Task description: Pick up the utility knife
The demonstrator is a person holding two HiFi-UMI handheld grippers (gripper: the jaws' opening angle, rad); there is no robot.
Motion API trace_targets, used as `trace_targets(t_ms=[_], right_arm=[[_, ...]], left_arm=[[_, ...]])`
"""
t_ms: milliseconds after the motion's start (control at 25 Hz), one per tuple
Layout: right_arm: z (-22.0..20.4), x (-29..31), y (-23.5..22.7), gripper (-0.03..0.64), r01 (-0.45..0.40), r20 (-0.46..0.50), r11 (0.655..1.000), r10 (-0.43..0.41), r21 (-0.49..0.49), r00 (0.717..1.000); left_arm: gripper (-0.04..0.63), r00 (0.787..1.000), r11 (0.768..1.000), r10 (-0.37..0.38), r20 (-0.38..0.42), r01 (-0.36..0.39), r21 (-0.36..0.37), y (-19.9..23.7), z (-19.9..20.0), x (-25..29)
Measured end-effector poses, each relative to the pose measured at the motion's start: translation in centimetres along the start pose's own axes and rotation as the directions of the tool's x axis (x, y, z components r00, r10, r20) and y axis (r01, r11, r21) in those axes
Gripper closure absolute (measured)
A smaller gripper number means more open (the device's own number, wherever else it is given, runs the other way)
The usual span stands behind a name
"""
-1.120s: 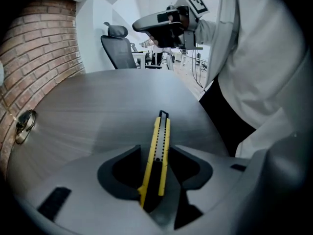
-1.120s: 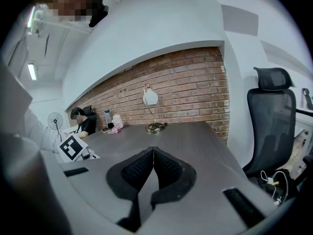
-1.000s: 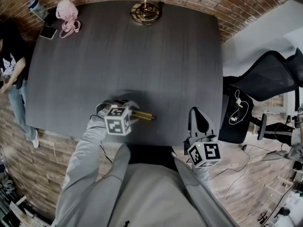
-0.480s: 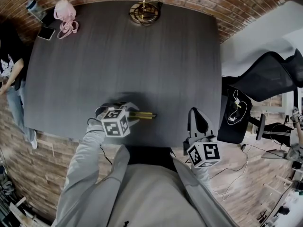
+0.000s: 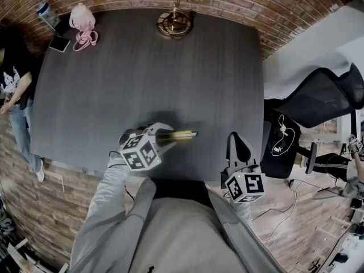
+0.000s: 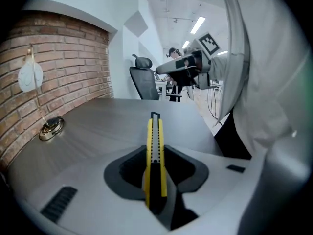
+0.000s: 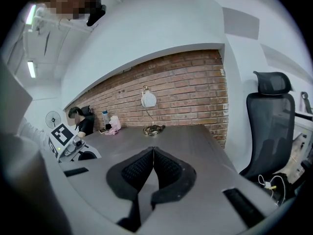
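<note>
The utility knife (image 5: 182,134) is yellow and black, and it hangs just above the near part of the dark table (image 5: 170,67). My left gripper (image 5: 163,136) is shut on its handle, with the blade end sticking out to the right. In the left gripper view the knife (image 6: 155,146) stands on edge between the black pads of the left gripper (image 6: 155,180), pointing away over the table. My right gripper (image 5: 238,147) hovers at the table's near right corner. In its own view the right gripper (image 7: 153,168) has its pads touching, with nothing held.
A lamp with a brass base (image 5: 174,23) stands at the table's far edge. A pink pouch (image 5: 82,20), a phone (image 5: 59,44) and a bottle (image 5: 45,11) lie at the far left corner. A person (image 5: 11,67) stands left of the table, and an office chair (image 5: 324,95) is to the right.
My left gripper has closed on the knife and risen off the table with it, tilting; the knife's tip now reaches further right. The right gripper has stayed put.
</note>
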State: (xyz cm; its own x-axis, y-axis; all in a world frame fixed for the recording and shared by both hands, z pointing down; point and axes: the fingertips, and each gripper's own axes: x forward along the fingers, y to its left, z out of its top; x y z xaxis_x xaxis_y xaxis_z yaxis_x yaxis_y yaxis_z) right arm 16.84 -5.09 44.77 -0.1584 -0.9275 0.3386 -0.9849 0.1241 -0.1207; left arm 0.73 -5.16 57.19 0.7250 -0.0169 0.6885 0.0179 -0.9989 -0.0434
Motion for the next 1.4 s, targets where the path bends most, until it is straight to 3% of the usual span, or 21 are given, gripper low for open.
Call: trace_targets(t_ms=[400, 840, 1120, 1400], right_arm=[[2.6, -0.5, 0.2, 0.599, -0.022, 0.061, 1.000, 0.023, -0.017, 0.998], [5.3, -0.4, 0.6, 0.599, -0.064, 0.138, 0.997, 0.069, -0.043, 0.988], [7.1, 0.0, 0.5, 0.600, -0.081, 0.185, 0.995, 0.089, -0.050, 0.979], [8.1, -0.2, 0.6, 0.599, -0.095, 0.213, 0.994, 0.106, -0.060, 0.971]], left_arm=[[0.472, 0.987, 0.991, 0.119, 0.105, -0.112, -0.076, 1.7, 3.6, -2.3], [0.472, 0.927, 0.952, 0.300, 0.224, -0.276, -0.133, 3.6, 8.9, -6.2], [0.472, 0.858, 0.910, 0.412, 0.307, -0.372, -0.181, 4.9, 12.2, -9.1], [0.472, 0.769, 0.852, 0.521, 0.370, -0.447, -0.272, 5.3, 13.9, -12.1]])
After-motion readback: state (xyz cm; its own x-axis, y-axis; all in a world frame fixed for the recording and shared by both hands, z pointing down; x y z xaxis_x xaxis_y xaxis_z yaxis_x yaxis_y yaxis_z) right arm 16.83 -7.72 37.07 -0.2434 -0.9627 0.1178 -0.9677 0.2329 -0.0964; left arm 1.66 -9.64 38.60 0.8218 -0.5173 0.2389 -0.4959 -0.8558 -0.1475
